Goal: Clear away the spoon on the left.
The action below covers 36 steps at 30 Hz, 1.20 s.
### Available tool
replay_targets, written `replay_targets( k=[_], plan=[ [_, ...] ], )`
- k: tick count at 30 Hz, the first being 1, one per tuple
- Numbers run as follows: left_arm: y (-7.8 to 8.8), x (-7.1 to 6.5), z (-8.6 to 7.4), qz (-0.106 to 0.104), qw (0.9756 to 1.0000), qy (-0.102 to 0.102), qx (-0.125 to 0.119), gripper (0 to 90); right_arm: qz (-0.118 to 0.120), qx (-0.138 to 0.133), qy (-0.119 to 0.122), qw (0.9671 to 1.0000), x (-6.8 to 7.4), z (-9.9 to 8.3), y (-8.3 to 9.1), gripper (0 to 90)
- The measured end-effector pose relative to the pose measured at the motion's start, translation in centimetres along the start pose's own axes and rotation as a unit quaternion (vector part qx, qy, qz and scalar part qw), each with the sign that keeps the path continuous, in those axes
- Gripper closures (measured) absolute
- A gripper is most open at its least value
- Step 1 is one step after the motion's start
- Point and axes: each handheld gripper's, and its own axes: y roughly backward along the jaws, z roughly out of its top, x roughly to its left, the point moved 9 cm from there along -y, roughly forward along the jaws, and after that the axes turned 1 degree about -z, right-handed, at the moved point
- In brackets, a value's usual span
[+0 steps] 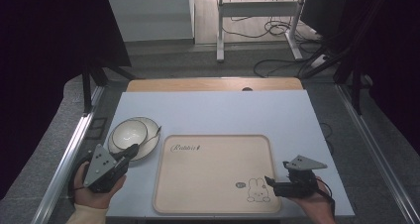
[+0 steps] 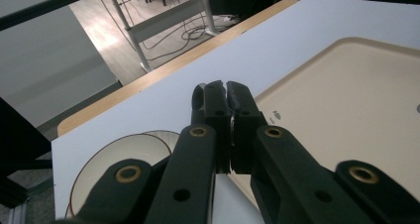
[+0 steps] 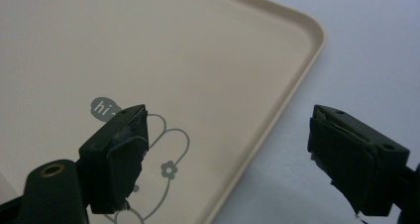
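A beige tray [image 1: 213,184] with "Rabbit" lettering and a rabbit drawing [image 1: 258,190] lies in the middle of the pale table [image 1: 223,110]. Left of it, a white bowl [image 1: 128,132] sits on a plate [image 1: 148,145], with a thin utensil handle [image 1: 157,131] leaning over the plate's right rim. My left gripper [image 1: 131,150] points at the plate's near edge, its jaws pressed together with nothing between them [image 2: 228,86]. My right gripper [image 1: 271,182] hovers over the tray's near right corner, jaws wide apart and empty [image 3: 228,159]; the rabbit drawing [image 3: 168,154] lies under its left jaw.
A wooden board edge [image 1: 213,84] borders the table's far side. Metal rails [image 1: 74,144] run along both sides. Beyond stand a white desk frame [image 1: 257,16] and floor cables [image 1: 277,30]. The plate [image 2: 114,157] and tray [image 2: 346,100] flank my left jaws.
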Motion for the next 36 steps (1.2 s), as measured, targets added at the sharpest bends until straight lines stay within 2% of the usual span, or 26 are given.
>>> replay_targets(
  k=[28,36],
  plan=[
    [-1.9,-2.7,0.2,-0.032,0.9991,-0.024,0.014,89.2,0.000,0.001,0.002,1.0000,0.0,0.0,0.0,16.2],
    [-2.9,-3.9,0.2,-0.046,0.9983,-0.029,0.020,89.2,0.000,0.001,0.001,1.0000,0.0,0.0,0.0,16.2]
  ],
)
